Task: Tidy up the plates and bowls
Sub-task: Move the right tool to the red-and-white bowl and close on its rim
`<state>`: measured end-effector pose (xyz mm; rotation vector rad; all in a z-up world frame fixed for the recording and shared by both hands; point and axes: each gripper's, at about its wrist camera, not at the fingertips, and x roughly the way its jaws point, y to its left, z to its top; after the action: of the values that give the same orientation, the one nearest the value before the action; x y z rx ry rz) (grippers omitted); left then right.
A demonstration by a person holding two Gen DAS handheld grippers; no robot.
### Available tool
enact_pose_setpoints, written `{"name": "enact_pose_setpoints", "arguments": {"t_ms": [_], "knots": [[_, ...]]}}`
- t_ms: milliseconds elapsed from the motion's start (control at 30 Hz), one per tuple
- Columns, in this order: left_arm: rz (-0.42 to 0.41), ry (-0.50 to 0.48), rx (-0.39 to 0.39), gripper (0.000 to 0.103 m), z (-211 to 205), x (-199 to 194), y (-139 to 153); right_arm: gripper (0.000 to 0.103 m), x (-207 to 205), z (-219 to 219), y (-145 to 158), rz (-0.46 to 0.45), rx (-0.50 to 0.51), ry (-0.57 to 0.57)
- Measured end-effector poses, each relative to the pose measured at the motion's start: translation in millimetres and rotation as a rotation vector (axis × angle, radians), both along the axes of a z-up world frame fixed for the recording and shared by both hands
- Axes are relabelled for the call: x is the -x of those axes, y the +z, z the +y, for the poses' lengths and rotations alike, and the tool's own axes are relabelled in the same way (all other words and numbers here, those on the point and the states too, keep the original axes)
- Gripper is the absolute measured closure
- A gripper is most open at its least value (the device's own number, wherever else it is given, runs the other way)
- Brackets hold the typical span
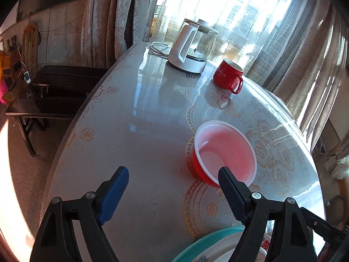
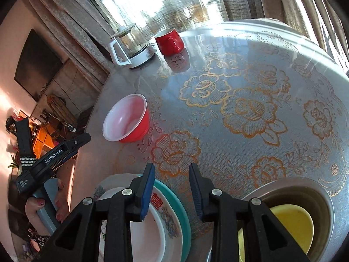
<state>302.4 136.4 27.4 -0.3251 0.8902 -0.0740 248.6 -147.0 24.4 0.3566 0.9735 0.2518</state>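
Observation:
A red plastic bowl (image 1: pixel 224 152) with a white inside stands upright on the round table (image 1: pixel 141 131). My left gripper (image 1: pixel 172 172) is open just in front of it, its right fingertip overlapping the bowl's near rim and nothing between the fingers. My right gripper (image 2: pixel 171 168) hangs open with a narrow, empty gap above the stack of a white flowered plate (image 2: pixel 168 220) on a teal plate (image 2: pixel 184 209). The red bowl (image 2: pixel 126 120) lies ahead to its left. At the lower right, a grey bowl (image 2: pixel 322 200) holds a yellow bowl (image 2: pixel 292 220).
A glass kettle (image 1: pixel 192 48) and a red mug (image 1: pixel 229 76) stand at the table's far side by the curtains. Dark wooden benches (image 1: pixel 54 107) sit beyond the left edge. A hand (image 2: pixel 59 207) holds the left tool at the table's left edge.

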Motion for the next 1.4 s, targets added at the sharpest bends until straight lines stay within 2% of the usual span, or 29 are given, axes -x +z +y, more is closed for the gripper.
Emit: {"name": "enact_pose_setpoints", "arguments": {"t_ms": [100,300,400,733,800,900,1000,1033,1167,1300,1367,1400], "knots": [[0.012,-0.042,0.051,0.019,-2,-9,-8,0.070,-23,12,-1,0.027,-0.051,0.008],[0.084,-0.039,0.032,0.021,-6,-20,-24,0.069,-61,37,-8,0.051,-0.043,0.011],[0.087,-0.049,0.056,0.022,-6,-22,-27,0.069,-75,47,-14,0.079,-0.079,0.019],[0.082,-0.071,0.100,0.029,-6,-24,-30,0.069,-103,63,-42,0.173,-0.109,0.008],[0.075,-0.067,0.104,0.029,-5,-23,-28,0.073,-103,64,-44,0.171,-0.109,0.020],[0.057,-0.057,0.102,0.029,-2,-21,-24,0.085,-99,65,-42,0.154,-0.111,0.035],[0.055,-0.067,0.110,0.029,-3,-21,-24,0.087,-90,65,-38,0.145,-0.104,0.045],[0.055,-0.073,0.109,0.030,-4,-20,-25,0.087,-86,65,-37,0.144,-0.094,0.043],[0.086,-0.126,0.096,0.055,-15,-23,-32,0.087,-76,62,-36,0.136,-0.084,0.040],[0.093,-0.167,0.078,0.062,-25,-23,-36,0.085,-79,62,-38,0.133,-0.086,0.018],[0.079,-0.177,0.068,0.072,-28,-22,-36,0.084,-83,60,-41,0.138,-0.098,-0.004],[0.078,-0.179,0.071,0.073,-28,-22,-36,0.082,-84,59,-42,0.137,-0.108,-0.010]]}}
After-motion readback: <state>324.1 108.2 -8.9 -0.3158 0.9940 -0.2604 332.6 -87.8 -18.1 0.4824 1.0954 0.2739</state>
